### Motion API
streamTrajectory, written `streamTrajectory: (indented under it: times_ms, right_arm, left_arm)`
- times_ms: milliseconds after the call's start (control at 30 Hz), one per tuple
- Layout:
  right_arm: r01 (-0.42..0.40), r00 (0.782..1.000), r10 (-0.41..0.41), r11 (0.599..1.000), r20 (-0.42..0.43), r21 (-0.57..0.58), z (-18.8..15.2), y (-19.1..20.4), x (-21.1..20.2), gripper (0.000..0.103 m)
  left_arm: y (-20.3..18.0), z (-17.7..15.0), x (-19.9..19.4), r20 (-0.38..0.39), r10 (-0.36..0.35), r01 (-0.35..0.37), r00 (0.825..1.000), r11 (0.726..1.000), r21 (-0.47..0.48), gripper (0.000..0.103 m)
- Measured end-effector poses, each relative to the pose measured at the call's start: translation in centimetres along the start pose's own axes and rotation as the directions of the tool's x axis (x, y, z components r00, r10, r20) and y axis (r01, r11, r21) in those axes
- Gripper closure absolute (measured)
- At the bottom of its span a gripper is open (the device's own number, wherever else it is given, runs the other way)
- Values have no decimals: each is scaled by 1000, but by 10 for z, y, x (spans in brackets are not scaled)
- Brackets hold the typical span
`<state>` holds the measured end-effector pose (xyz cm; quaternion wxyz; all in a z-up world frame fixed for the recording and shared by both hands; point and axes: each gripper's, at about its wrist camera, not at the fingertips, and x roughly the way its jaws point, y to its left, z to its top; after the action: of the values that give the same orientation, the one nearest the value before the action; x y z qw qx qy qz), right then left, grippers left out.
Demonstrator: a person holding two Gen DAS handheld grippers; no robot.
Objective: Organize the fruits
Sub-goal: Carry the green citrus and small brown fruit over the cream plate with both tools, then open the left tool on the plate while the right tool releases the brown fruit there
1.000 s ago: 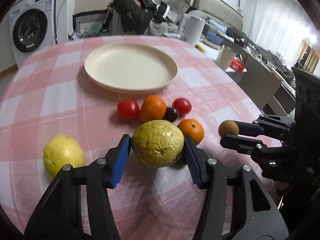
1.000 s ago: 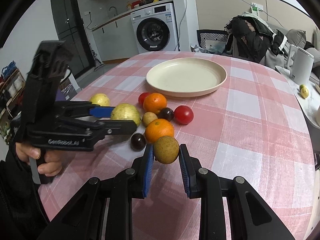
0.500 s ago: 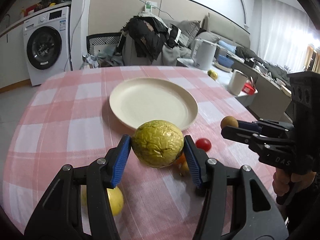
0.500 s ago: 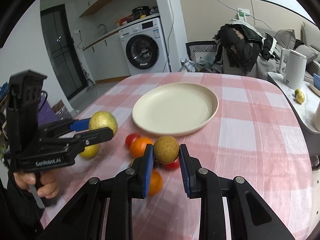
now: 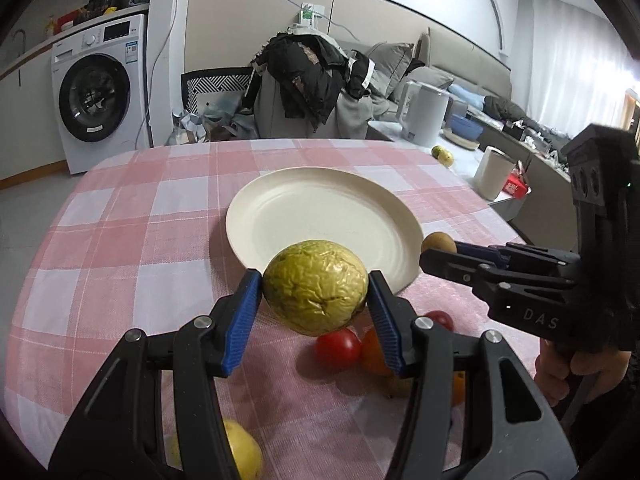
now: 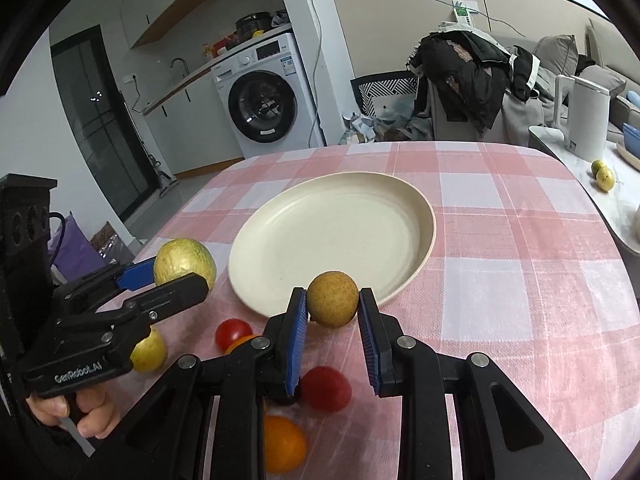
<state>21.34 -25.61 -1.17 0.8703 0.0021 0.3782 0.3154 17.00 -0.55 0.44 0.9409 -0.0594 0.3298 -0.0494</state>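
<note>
The left tongs (image 5: 315, 294) are clamping a wrinkled yellow-green fruit (image 5: 315, 287) between their blue pads (image 5: 243, 312), holding it off the cloth (image 5: 120, 248) just short of the near rim of the plate (image 5: 320, 216). The right tongs (image 6: 332, 308) are gripping a small brown fruit (image 6: 332, 299) the same way, also raised, at the plate's near edge; from the left view it is sitting to the right of the left tongs, beside the plate rim. Below and behind the left tongs' tips, a red tomato (image 5: 337, 349) and an orange (image 5: 374, 354) are lying on the cloth, partly hidden by the right finger. A smooth yellow fruit (image 5: 240, 454) is lying under the left tongs' left finger. Under the right tongs, another tomato (image 6: 325, 389) and a second orange (image 6: 283, 444) are resting on the cloth. The plate is lying bare ahead of both tongs.
</note>
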Motion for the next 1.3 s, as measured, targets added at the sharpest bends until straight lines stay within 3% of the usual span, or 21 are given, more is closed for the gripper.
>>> streamTrajectory:
  times_ms: [533,1133,1200,1300]
  right_arm:
    - [15,999,-14,1000,-37,24,16,-11,33,77]
    - [30,998,-30,999,-49,14,15,-15,38,74]
    - [45,998,-45,999,-45,6,14,-14,35,72]
    - [56,998,-56,998,-28,1,13,-13,27,60]
  left_arm:
    - [2,13,53,-73,31,-29,997,999,34,52]
    - [-9,11,57,-97,22,-15,995,997,72,52]
    - [-9,11,53,-90,16,-10,996,997,71,52]
    - [-10,11,40,-65,2,2,998,998,69,51]
